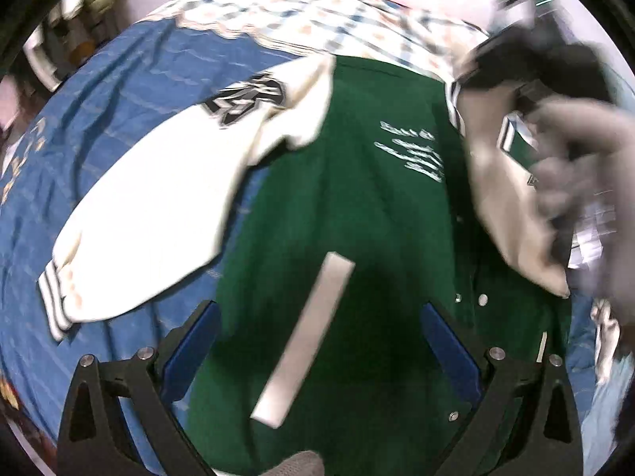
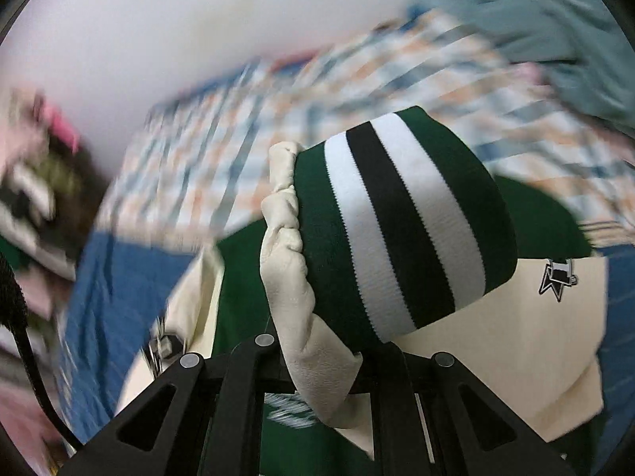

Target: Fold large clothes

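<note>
- Although the green jacket (image 1: 357,206) already lies spread front-up on the blue bed sheet (image 1: 119,91), the folding looks barely begun: its left cream sleeve (image 1: 158,206) is flung out sideways, and nothing is folded yet.
- The other sleeve is lifted above the jacket's body, pinched near its striped cuff (image 2: 401,222) by the right claw (image 2: 329,369), whose fingers are closed tight on the cream cloth (the background blur suggests motion).
- The left claw (image 1: 321,341) hovers wide open over the green front, gripping nothing.
- Left to do: both sleeves in, then the body.
</note>
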Tool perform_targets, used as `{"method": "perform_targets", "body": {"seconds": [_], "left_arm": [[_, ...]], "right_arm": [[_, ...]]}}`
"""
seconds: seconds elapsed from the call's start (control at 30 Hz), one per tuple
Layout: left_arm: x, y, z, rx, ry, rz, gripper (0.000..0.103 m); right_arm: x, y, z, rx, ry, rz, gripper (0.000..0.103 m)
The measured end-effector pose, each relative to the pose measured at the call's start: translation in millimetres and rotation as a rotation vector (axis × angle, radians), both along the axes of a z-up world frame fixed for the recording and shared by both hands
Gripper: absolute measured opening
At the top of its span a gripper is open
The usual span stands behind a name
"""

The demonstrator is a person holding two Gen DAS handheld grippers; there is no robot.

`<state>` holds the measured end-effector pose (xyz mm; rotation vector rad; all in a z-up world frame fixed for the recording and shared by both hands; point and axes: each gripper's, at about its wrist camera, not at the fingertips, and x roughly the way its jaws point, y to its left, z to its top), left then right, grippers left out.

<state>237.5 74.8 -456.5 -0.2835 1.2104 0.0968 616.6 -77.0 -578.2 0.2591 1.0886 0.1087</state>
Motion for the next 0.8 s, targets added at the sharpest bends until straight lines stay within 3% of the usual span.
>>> {"method": "perform_targets", "body": {"seconds": [0.03,0.13,0.17,0.23,0.3,0.37,0.47,0.53,0.6,0.67,0.73,0.8], "left_arm": [[-4,6,1,0.0,0.004,0.024,0.103],[-27,38,-5,0.028,0.038,0.116,0.103],[-30,52,-10,0.04,0.055,0.137,0.103],[-43,71,-26,0.074,0.122,0.178,0.103],[-53,87,-37,0.091,0.171,0.213,0.103],[-57,98,-42,0.112,0.184,0.229,0.103],[-49,97,-43,0.172,0.174,0.204,0.103],[-38,89,-44,0.189,0.161,0.177,0.103],[-25,74,-45,0.18,0.15,0.15,0.103],[-15,62,-46,0.162,0.142,0.116,0.103],[-6,44,-48,0.165,0.134,0.083,0.103],[3,34,-50,0.188,0.124,0.059,0.103]], "right_arm": [[-18,17,-16,-0.013,0.04,0.044,0.012],[-39,73,-86,-0.012,0.262,0.246,0.031],[-58,81,-91,0.023,0.3,0.281,0.049],[-77,77,-84,0.076,0.28,0.302,0.063],[-102,54,-62,0.128,0.234,0.27,0.064],[-139,2,-38,0.157,0.194,0.151,0.064],[-193,-93,-11,-0.08,0.194,-0.064,0.065],[-227,-150,-23,-0.301,0.278,-0.197,0.065],[-247,-199,-49,-0.372,0.397,-0.253,0.065],[-255,-226,-80,-0.326,0.467,-0.228,0.065],[-257,-231,-107,-0.342,0.467,-0.146,0.065],[-259,-250,-123,-0.482,0.421,-0.236,0.063]]}}
